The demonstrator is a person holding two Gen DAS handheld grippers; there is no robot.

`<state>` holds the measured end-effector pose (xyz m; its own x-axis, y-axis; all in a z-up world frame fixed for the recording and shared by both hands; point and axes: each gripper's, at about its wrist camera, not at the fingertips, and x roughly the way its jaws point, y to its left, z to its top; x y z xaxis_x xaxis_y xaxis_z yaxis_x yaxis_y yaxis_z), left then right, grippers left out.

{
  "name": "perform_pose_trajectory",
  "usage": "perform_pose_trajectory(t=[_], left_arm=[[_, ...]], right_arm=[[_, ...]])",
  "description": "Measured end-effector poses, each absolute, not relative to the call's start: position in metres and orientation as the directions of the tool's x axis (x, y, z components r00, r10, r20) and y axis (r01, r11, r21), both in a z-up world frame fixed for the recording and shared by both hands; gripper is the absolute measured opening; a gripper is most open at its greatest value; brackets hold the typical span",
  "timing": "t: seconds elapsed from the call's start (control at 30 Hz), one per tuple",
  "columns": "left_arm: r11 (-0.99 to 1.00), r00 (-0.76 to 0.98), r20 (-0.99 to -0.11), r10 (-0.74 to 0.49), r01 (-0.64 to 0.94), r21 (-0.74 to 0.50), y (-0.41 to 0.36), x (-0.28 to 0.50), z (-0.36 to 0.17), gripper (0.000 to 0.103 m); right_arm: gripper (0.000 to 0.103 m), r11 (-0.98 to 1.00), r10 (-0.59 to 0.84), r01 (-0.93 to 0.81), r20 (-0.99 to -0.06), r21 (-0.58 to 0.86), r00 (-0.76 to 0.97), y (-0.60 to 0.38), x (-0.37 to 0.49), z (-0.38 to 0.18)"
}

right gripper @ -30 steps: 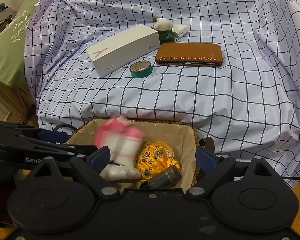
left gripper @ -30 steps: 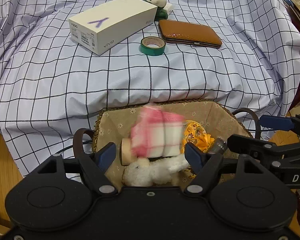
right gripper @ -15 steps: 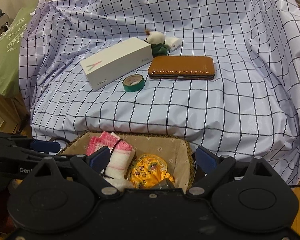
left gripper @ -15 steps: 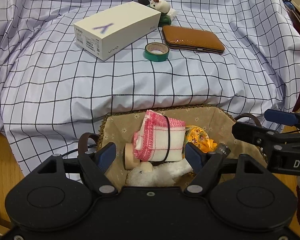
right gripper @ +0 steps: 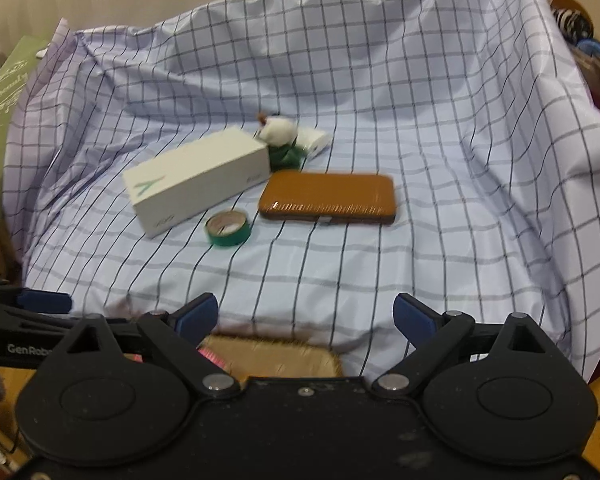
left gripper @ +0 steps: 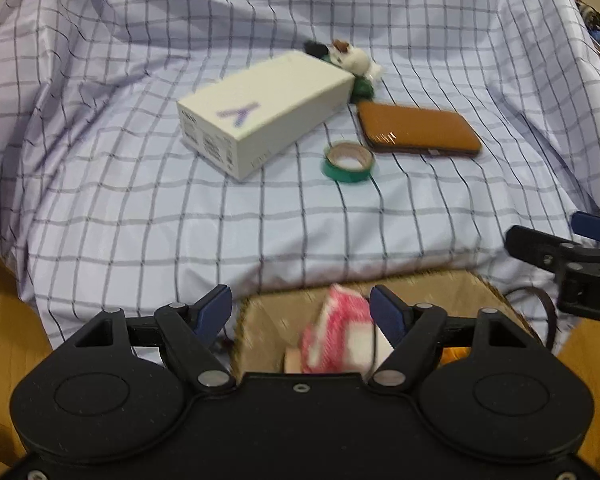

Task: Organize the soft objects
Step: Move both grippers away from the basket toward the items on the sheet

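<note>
**Pink cloth in the basket, both grippers standing free**

While both frames are smeared with blur, the layout reads well enough; the left gripper (left gripper: 301,312) hangs over the near end of a woven basket (left gripper: 452,284) lined in tan fabric, its blue-padded jaws parted and pressing on nothing; the folded pink-and-white cloth (left gripper: 336,336) lies down in the basket, showing between the jaws and close by the right-hand pad, though whether it touches that pad I cannot tell; the right gripper (right gripper: 305,316) is released too, its jaws opening wider at this moment with only the checked sheet (right gripper: 380,120) and the basket's far rim showing between them.

Up on the sheet, well apart from the basket, a white phone box (left gripper: 266,114) lies at an angle; a small plush toy (left gripper: 350,58) sits at its far corner; a brown leather case (left gripper: 418,130) lies flat to the right; a green tape roll (left gripper: 349,161) rests just in front, between box and case.
</note>
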<state>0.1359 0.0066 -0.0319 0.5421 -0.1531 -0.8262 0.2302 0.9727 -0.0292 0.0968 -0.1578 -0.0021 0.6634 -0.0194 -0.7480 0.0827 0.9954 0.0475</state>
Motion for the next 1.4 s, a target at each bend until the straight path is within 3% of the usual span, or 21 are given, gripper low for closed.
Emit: perform_pose_trajectory(t=[0.47,0.73,0.93,1.03,1.17,1.4], left_arm=[[0.981,0.638,-0.769,0.028,0.13,0.143,0.022,0.178,-0.047,0.072],[0.98,0.625,-0.776,0.085,0.087,0.177,0.034,0.188,-0.063,0.073],[0.96,0.674,-0.72,0.164,0.057,0.273,0.035,0.186,-0.063,0.074],[0.966,0.664,-0.732,0.156,0.054,0.254,0.037,0.191,-0.068,0.074],[0.989,0.615,-0.785,0.073,0.059,0.138,0.042,0.198,-0.08,0.074],[0.986,0.676,-0.735,0.057,0.079,0.149,0.033,0.179,-0.063,0.074]], right_arm=[[0.098,0.967,-0.252,0.167,-0.641,-0.191,0.725,-0.163,0.146,-0.017],[0.099,0.947,-0.31,0.164,-0.655,-0.276,0.689,-0.162,0.155,-0.043],[0.099,0.938,-0.336,0.174,-0.659,-0.3,0.673,-0.161,0.157,-0.051],[0.099,0.933,-0.349,0.174,-0.666,-0.316,0.659,-0.159,0.159,-0.054],[0.099,0.937,-0.342,0.182,-0.686,-0.297,0.642,-0.16,0.16,-0.056],[0.099,0.932,-0.357,0.201,-0.664,-0.302,0.657,-0.158,0.154,-0.044]])
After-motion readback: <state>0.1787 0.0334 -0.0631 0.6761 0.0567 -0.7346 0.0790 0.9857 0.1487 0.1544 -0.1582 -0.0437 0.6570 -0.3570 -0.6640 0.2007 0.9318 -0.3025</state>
